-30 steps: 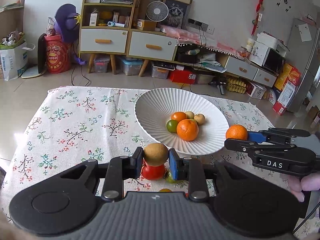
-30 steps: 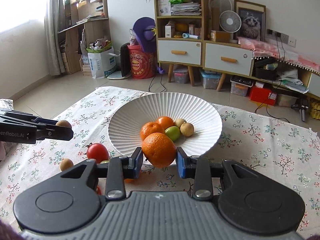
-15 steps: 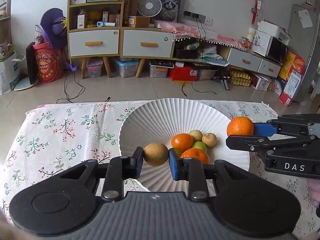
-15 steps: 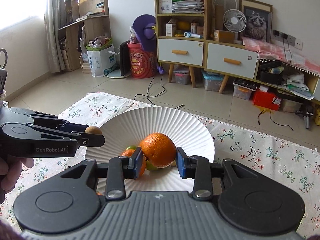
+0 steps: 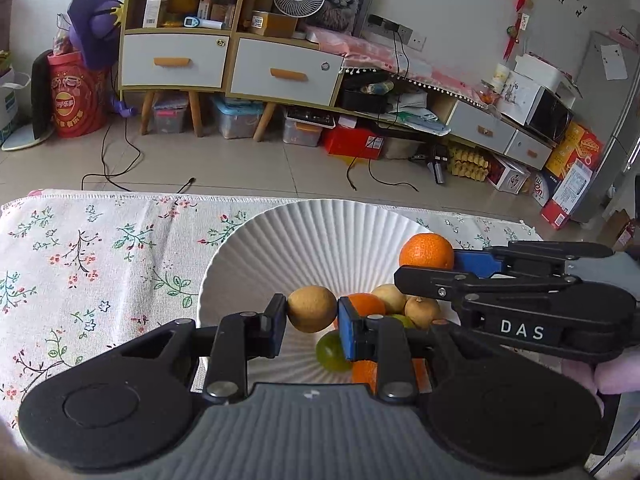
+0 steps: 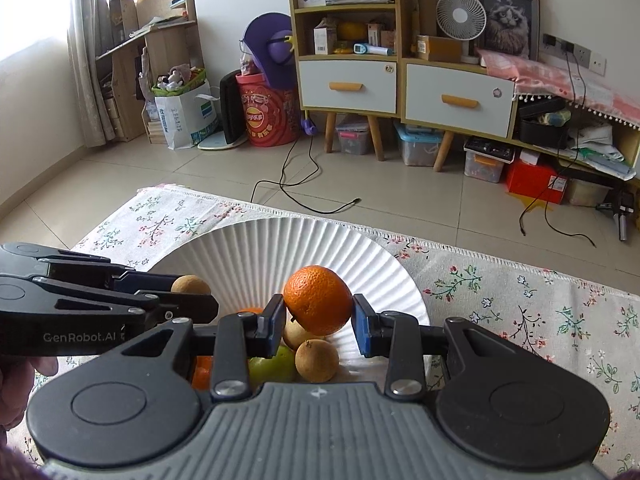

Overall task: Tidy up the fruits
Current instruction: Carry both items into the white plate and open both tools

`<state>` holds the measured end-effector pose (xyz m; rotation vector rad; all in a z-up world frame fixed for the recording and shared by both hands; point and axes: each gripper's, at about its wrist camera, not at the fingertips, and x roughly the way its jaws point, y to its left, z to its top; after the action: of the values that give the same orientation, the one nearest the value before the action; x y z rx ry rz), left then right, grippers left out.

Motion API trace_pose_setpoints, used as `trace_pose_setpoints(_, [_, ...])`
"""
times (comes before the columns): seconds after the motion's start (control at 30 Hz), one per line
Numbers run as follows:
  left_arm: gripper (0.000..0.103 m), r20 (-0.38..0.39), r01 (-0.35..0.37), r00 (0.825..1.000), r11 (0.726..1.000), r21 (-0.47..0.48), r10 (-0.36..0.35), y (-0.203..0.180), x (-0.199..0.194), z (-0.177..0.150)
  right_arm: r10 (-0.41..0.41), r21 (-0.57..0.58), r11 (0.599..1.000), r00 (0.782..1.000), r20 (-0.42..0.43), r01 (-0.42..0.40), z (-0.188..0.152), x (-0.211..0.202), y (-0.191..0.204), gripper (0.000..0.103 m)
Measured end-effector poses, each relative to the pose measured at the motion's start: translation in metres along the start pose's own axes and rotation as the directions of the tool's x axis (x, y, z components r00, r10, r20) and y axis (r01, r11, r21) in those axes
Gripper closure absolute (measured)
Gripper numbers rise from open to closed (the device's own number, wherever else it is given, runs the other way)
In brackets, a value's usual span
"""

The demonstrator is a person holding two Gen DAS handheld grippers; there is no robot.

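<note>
My left gripper (image 5: 312,315) is shut on a small tan round fruit (image 5: 312,309) and holds it over the white ribbed plate (image 5: 320,240). My right gripper (image 6: 319,316) is shut on an orange (image 6: 318,300) and holds it over the same plate (image 6: 280,248), to the right of the left gripper. In the plate lie an orange (image 5: 366,306), a green fruit (image 5: 330,352), two tan fruits (image 5: 422,312) and another orange partly hidden under the fingers. Each gripper shows in the other's view, the right one in the left wrist view (image 5: 430,264) and the left one in the right wrist view (image 6: 192,294).
The plate stands on a table with a floral cloth (image 5: 80,260), near its far edge. Beyond the edge is tiled floor, with cabinets (image 5: 232,64) and boxes along the wall.
Both grippers have moved forward and inward over the plate with their fruits, and now hang lower and closer to the fruits in it.
</note>
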<state>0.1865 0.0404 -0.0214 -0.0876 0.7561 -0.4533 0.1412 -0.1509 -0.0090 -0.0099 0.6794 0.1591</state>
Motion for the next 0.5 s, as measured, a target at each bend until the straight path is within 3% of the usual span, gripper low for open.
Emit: trace_pose_setpoints(0.5, [0.079, 0.006, 0.011, 1.000, 1.000, -0.003, -0.011, 0.002, 0.008, 0.002, 0.024, 0.035, 0.999, 1.000, -0.016, -0.024, 0.007, 0.020, 0.000, 0.071])
